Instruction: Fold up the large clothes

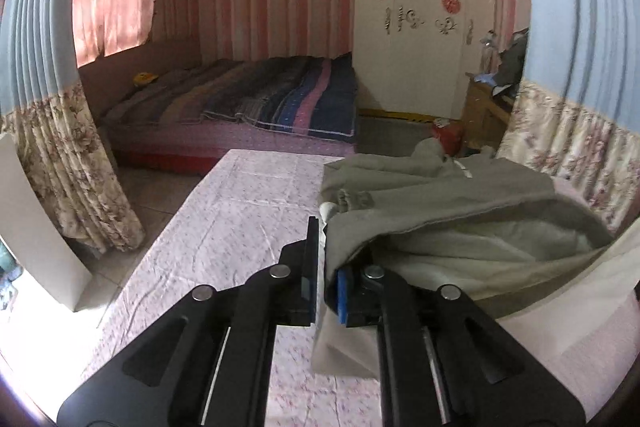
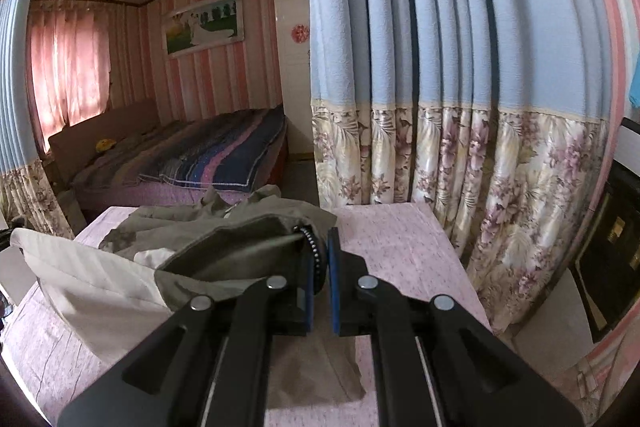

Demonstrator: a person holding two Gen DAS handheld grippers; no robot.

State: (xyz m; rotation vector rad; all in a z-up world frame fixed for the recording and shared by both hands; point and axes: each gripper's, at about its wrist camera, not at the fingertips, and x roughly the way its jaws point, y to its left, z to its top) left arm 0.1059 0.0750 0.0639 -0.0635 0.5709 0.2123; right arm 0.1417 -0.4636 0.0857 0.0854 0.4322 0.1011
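A large olive-grey jacket (image 1: 432,195) with a pale lining lies on the table with the pink floral cloth (image 1: 240,211). My left gripper (image 1: 324,259) is shut on the jacket's left edge, which drapes over the right finger and is lifted off the table. My right gripper (image 2: 320,267) is shut on the jacket's (image 2: 224,243) right edge by the zipper (image 2: 312,247), also raised. The pale lining (image 2: 88,275) hangs between the two grippers. The rest of the jacket is bunched at the far end of the table.
A bed with a striped blanket (image 1: 256,99) stands beyond the table. Blue and floral curtains (image 2: 460,87) hang close on the right and on the left (image 1: 48,107). A white wardrobe (image 1: 416,27) is at the back. A white board (image 1: 32,227) leans at left.
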